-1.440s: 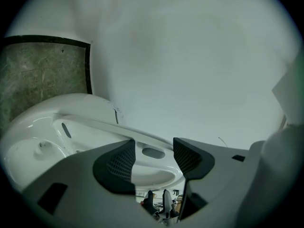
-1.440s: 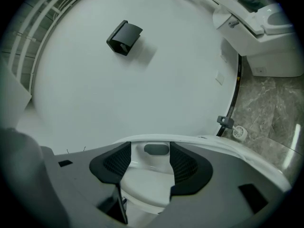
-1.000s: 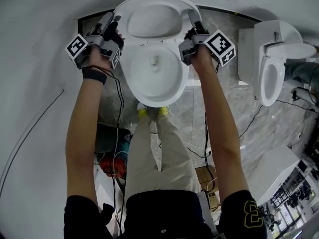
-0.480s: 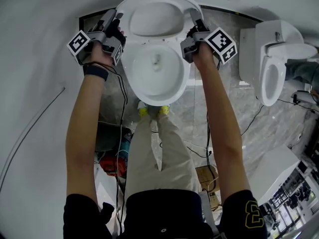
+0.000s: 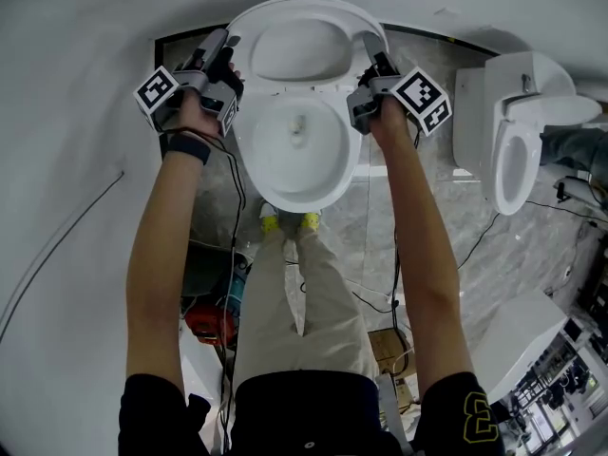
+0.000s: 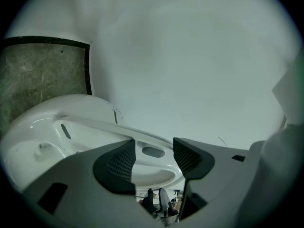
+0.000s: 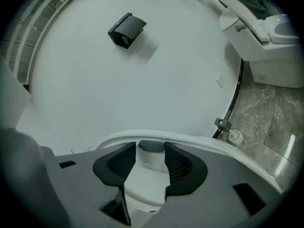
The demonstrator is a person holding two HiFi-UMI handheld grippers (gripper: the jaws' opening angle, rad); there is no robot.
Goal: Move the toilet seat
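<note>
Toilet seat (image 5: 304, 8) stands raised above the bowl (image 5: 285, 196), near the wall (image 5: 95, 46). Left tool (image 6: 154, 145) sits moderately wide astride its left rim, apparently bearing on it. Right tool (image 7: 150, 149), jaws just closed narrower, clamps the right rim. The paired holds are judged to keep the seat level when moved.

bright even light, toilet seat (image 5: 296, 50) nearly blown out; fisheye warp, dark corners in gripper views.

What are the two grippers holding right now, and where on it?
The toilet seat, by its side rims: left gripper on the left, and right gripper, whose jaws have just been closing, on the right.
</note>
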